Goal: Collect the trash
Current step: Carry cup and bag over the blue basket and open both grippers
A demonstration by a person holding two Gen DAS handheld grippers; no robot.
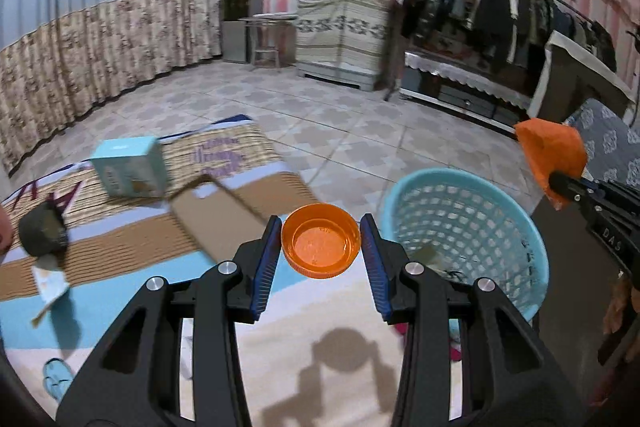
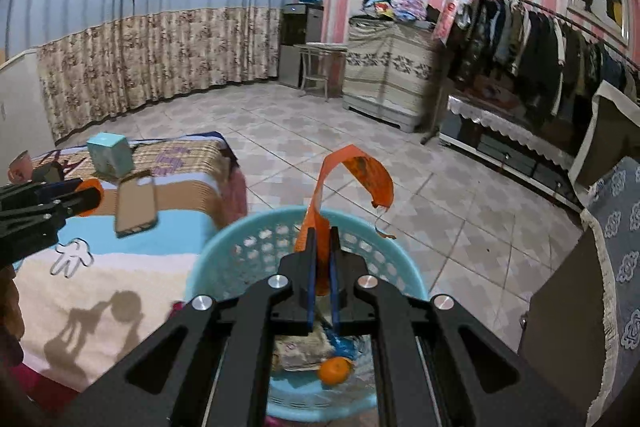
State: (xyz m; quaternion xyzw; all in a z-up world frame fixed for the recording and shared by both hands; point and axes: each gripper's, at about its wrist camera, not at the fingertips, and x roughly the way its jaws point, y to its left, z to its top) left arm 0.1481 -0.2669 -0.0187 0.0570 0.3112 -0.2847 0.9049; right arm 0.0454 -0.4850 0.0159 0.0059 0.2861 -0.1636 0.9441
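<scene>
My left gripper (image 1: 321, 243) is shut on an orange plastic lid (image 1: 320, 241), held hollow side up above the bed, just left of the light blue mesh basket (image 1: 472, 223). My right gripper (image 2: 322, 263) is shut on a curled strip of orange wrapper (image 2: 356, 179), held over the basket (image 2: 248, 247), which holds an orange fruit (image 2: 335, 370) and crumpled paper. The wrapper (image 1: 550, 155) and the right gripper's black body also show at the right edge of the left wrist view. The lid (image 2: 93, 201) in the left gripper appears at the left of the right wrist view.
On the bed lie a light blue box (image 1: 130, 167), a flat cardboard piece (image 1: 216, 223), a dark round object (image 1: 42, 233) and a paper scrap (image 1: 50, 285). A dark cabinet (image 2: 560, 315) stands right of the basket. Tiled floor (image 2: 420, 187), a clothes rack (image 2: 540, 39) and a covered cupboard (image 2: 384, 71) lie beyond.
</scene>
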